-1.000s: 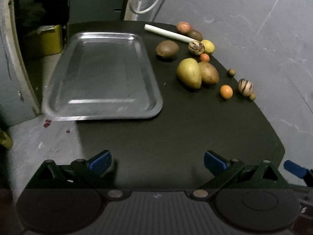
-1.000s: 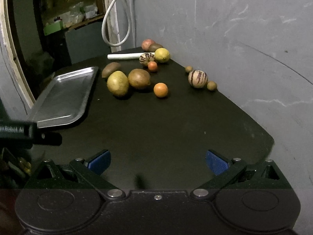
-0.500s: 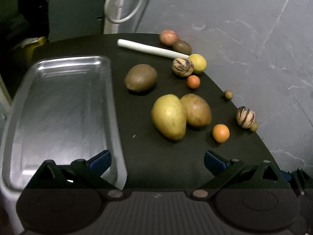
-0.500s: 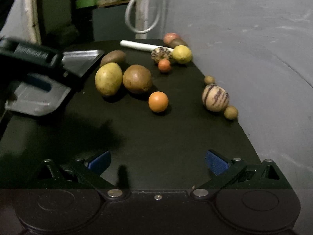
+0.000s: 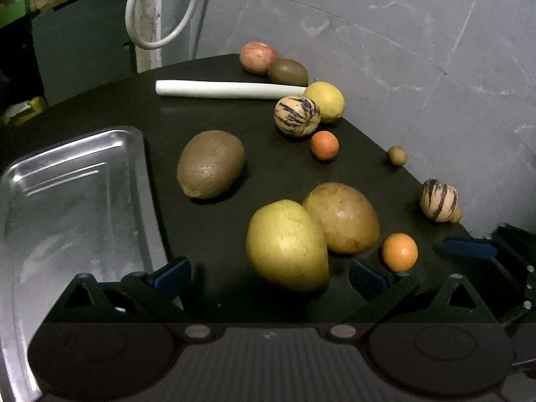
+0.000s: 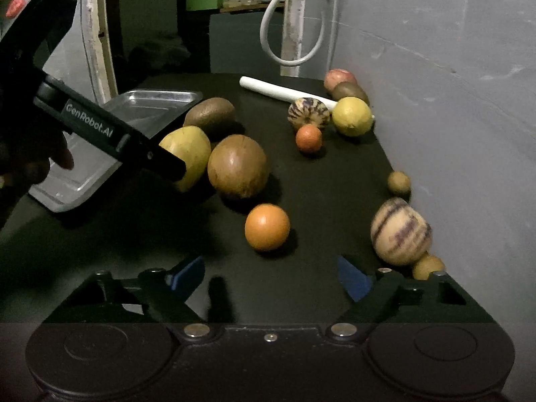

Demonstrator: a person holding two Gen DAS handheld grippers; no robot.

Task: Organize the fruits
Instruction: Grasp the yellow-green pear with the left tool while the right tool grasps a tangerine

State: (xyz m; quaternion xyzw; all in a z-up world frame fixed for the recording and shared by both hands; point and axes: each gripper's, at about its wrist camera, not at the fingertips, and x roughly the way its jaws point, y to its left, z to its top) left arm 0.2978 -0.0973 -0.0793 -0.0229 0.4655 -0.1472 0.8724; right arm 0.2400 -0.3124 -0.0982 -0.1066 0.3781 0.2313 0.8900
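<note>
My left gripper [image 5: 268, 274] is open and straddles a yellow-green fruit [image 5: 288, 244], with gaps between its blue pads and the skin. A brown fruit [image 5: 345, 217] leans on that fruit's right side. In the right wrist view one left finger [image 6: 164, 164] crosses in front of the yellow-green fruit [image 6: 191, 150]. My right gripper [image 6: 269, 274] hangs low over the black table [image 6: 318, 184], its jaws closing with nothing between them. An orange [image 6: 267, 227] lies just ahead of its gap. The steel tray [image 5: 67, 201] lies empty at the left.
A striped melon [image 6: 400, 231] and a small brown fruit [image 6: 428, 266] sit by the right finger near the grey wall [image 6: 469, 134]. Further back lie a large kiwi [image 5: 211, 164], a small orange [image 5: 324, 145], another striped melon [image 5: 296, 114], a lemon [image 5: 326, 100] and a white stick [image 5: 217, 88].
Both grippers have moved forward and down toward the fruit. The left gripper's fingers now flank the yellow-green fruit, the right gripper's jaws have narrowed, and the orange lies much closer to them.
</note>
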